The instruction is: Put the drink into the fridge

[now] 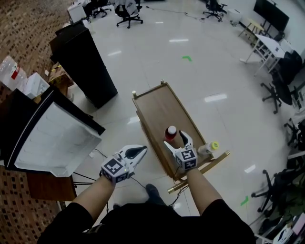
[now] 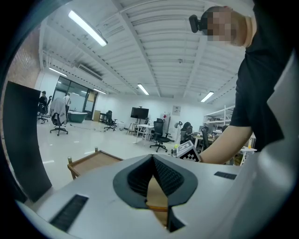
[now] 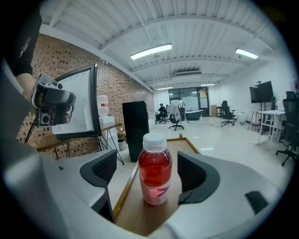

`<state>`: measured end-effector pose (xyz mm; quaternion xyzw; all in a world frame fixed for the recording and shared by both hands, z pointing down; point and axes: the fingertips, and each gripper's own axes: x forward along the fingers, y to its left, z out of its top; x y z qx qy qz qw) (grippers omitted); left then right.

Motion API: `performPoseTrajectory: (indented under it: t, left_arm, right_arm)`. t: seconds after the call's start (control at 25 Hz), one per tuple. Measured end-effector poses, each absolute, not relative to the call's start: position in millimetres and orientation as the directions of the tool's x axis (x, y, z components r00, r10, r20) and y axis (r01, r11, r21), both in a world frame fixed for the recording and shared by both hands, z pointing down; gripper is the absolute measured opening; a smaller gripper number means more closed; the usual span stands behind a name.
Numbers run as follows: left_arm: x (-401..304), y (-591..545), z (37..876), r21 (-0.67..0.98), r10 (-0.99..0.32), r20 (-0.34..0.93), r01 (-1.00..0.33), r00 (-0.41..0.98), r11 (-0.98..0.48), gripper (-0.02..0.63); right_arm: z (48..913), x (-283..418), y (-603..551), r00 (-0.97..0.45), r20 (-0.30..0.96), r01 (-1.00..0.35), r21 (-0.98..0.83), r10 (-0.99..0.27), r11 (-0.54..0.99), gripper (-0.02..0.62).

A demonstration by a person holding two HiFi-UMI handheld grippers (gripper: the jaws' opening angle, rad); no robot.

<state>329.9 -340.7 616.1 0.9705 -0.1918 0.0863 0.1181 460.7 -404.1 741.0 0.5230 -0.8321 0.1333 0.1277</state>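
Observation:
The drink, a small bottle of red liquid with a white cap (image 1: 170, 132) (image 3: 155, 175), stands upright on the near end of a narrow wooden table (image 1: 155, 107). My right gripper (image 1: 176, 139) (image 3: 148, 172) is open around it, one dark pad on each side, with a gap between each pad and the bottle. My left gripper (image 1: 142, 150) (image 2: 153, 161) hangs off the table's left side over the floor, its jaws shut with nothing between them. A tall black cabinet (image 1: 86, 62) (image 3: 135, 128) stands on the floor beyond the table's far left.
A second small bottle with a yellow cap (image 1: 209, 147) lies at the table's near right corner. A large white panel in a black frame (image 1: 52, 138) leans at the left on a stand. Office chairs (image 1: 128, 12) and desks (image 1: 269, 45) ring the shiny white floor.

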Motion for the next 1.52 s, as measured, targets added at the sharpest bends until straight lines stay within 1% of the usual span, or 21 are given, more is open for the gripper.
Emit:
performPoseTrajectory:
  t: [0.08, 0.32, 0.4, 0.44, 0.48, 0.52, 0.8, 1.04, 1.2, 1.52]
  left_arm:
    - [339.6, -342.9, 623.7, 0.208, -0.345, 0.217, -0.389, 0.913, -0.898, -0.006]
    - [360.9, -344.6, 644.3, 0.246, -0.331, 0.235, -0.385, 0.914, -0.89, -0.006]
    - [363.3, -343.0, 649.6, 0.25, -0.326, 0.243, -0.383, 0.914, -0.889, -0.006]
    - [362.9, -342.9, 651.4, 0.249, -0.328, 0.241, -0.385, 0.913, -0.889, -0.006]
    - [361.6, -343.2, 652.9, 0.248, -0.334, 0.237, -0.389, 0.912, -0.887, -0.006]
    - [359.9, -343.4, 654.3, 0.253, -0.341, 0.233, -0.395, 0.911, -0.883, -0.006]
    - [346.6, -334.5, 659.9, 0.264, -0.357, 0.251, -0.418, 0.9, -0.869, -0.006]
    - [330.2, -330.8, 651.4, 0.264, -0.389, 0.231, -0.442, 0.892, -0.857, -0.006]
    - [317.1, -328.7, 640.4, 0.245, -0.41, 0.213, -0.454, 0.887, -0.856, -0.006]
    - [280.7, -312.0, 598.5, 0.235, -0.452, 0.156, -0.477, 0.878, -0.847, -0.006]
  right_arm:
    - [752.7, 460.7, -411.3, -0.42, 0.375, -0.904, -0.091, -0.826, 0.418, 0.433]
    - [788.3, 455.7, -432.5, -0.437, 0.423, -0.888, -0.061, -0.794, 0.456, 0.431]
    - [796.8, 457.8, -438.5, -0.434, 0.426, -0.888, -0.055, -0.794, 0.456, 0.411]
    - [798.8, 458.8, -440.7, -0.432, 0.423, -0.89, -0.056, -0.796, 0.453, 0.389]
    - [799.4, 459.0, -442.3, -0.434, 0.417, -0.89, -0.058, -0.799, 0.453, 0.351]
    - [799.6, 458.5, -443.5, -0.438, 0.411, -0.888, -0.058, -0.8, 0.456, 0.342]
    - [801.9, 457.2, -447.2, -0.46, 0.397, -0.878, -0.067, -0.794, 0.475, 0.347]
    - [799.9, 458.0, -443.4, -0.456, 0.434, -0.879, -0.081, -0.777, 0.47, 0.342]
    - [782.2, 448.1, -435.9, -0.475, 0.416, -0.869, -0.081, -0.776, 0.488, 0.342]
    - [703.6, 402.4, -412.3, -0.546, 0.328, -0.826, -0.06, -0.771, 0.56, 0.342]
